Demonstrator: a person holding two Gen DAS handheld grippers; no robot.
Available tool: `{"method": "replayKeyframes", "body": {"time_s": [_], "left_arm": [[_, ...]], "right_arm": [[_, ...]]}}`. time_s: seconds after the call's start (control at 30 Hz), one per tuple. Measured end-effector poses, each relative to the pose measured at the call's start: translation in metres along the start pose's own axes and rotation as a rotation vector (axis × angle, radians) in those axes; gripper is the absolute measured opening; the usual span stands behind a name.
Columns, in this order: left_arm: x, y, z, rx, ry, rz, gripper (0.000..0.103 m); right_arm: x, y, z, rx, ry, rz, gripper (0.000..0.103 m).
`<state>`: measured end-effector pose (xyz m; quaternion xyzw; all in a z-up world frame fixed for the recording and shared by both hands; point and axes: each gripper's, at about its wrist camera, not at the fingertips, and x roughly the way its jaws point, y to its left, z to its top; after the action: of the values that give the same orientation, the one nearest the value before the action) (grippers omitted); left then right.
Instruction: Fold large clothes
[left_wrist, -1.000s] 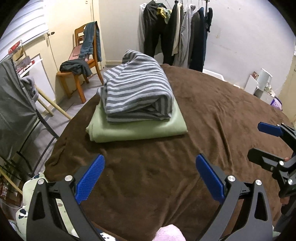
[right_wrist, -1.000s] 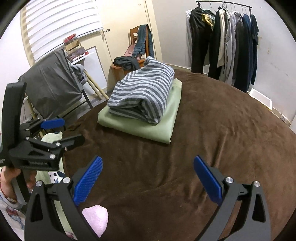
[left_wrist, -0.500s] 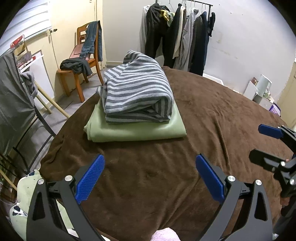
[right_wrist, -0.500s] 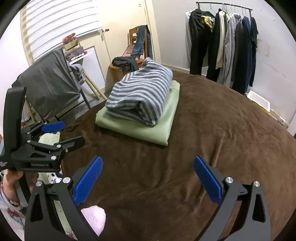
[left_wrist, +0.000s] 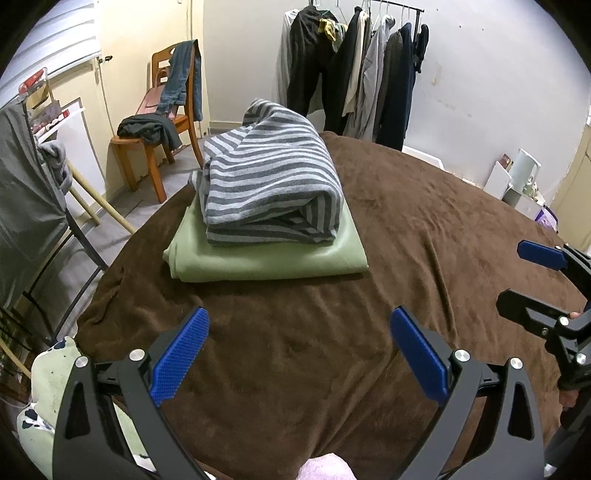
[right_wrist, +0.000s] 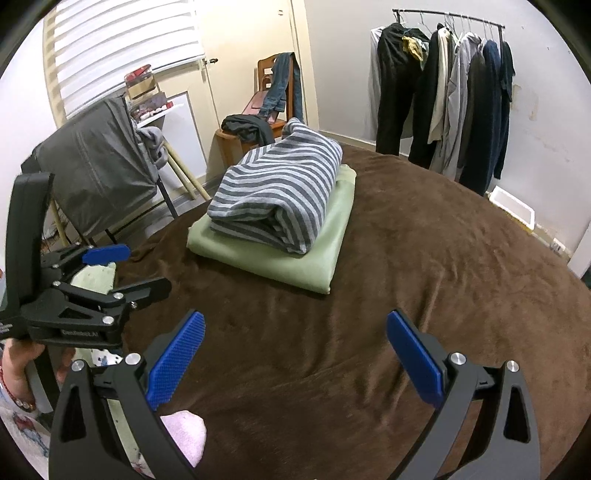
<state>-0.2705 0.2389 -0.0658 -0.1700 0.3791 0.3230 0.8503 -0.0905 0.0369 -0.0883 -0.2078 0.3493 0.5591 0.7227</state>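
A folded grey striped garment (left_wrist: 271, 192) lies on a folded green garment (left_wrist: 266, 254) on the brown blanket (left_wrist: 424, 229) of the bed. The stack also shows in the right wrist view: striped (right_wrist: 277, 195), green (right_wrist: 291, 258). My left gripper (left_wrist: 299, 354) is open and empty, held above the blanket in front of the stack. My right gripper (right_wrist: 295, 354) is open and empty, to the right of the left one. The right gripper shows at the right edge of the left view (left_wrist: 532, 280). The left gripper shows at the left of the right view (right_wrist: 125, 269).
A wooden chair (left_wrist: 155, 140) with clothes stands beyond the bed's far left corner. A rack of hanging clothes (left_wrist: 354, 74) stands against the back wall. A grey covered stand (right_wrist: 92, 166) is left of the bed. A pink cloth (right_wrist: 184, 435) lies at the near edge.
Both grippers have pulled back a little from the stack and stayed open. The clothes have not moved.
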Motion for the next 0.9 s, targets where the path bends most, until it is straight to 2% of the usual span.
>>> {"method": "replayKeyframes", "body": {"time_s": [0.4,0.63,0.9], "left_arm": [[-0.0028,-0.0027,-0.0009,0.001,-0.002,0.013,0.096],[-0.0038,-0.0084,-0.0027,0.031,0.007,0.041,0.096],[-0.0086,-0.0093,-0.0031,0.03,-0.003,0.037,0.096]], "right_arm": [[-0.0027,-0.0017,0.0039,-0.008,-0.013,-0.011,0.097],[0.0011,0.0034,0.0031,-0.033,0.008,0.004,0.097],[0.0033,0.0079,0.0012,-0.049,0.02,0.016,0.097]]}}
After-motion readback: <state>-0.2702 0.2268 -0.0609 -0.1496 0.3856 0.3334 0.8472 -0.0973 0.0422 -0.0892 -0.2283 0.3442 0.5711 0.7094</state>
